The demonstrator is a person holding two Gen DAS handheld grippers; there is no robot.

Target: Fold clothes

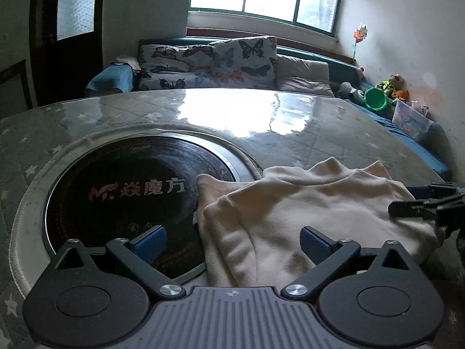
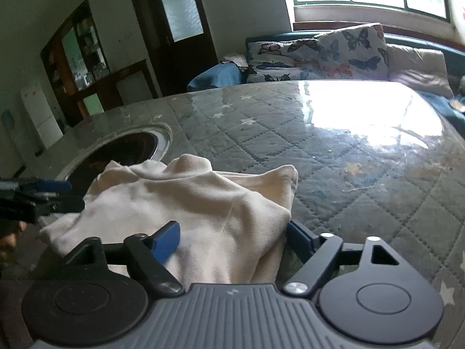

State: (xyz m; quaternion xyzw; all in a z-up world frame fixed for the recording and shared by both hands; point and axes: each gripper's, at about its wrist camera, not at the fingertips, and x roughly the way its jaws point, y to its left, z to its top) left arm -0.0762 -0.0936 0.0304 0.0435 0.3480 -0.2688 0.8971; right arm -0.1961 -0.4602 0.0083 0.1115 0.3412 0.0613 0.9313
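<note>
A cream garment lies bunched on the quilted grey table cover, near the table's front edge. In the left wrist view my left gripper stands open at the garment's left side; one blue pad hangs over the black round plate, the other rests over the cloth. In the right wrist view my right gripper is open around the garment's right edge, with cloth between its jaws and no visible pinch. Each gripper also shows at the side of the other's view: the right gripper, the left gripper.
A black round plate with a metal rim is set into the table left of the garment. Behind the table stands a sofa with butterfly cushions. Toys and a green bucket lie at the far right. A dark door stands at the back.
</note>
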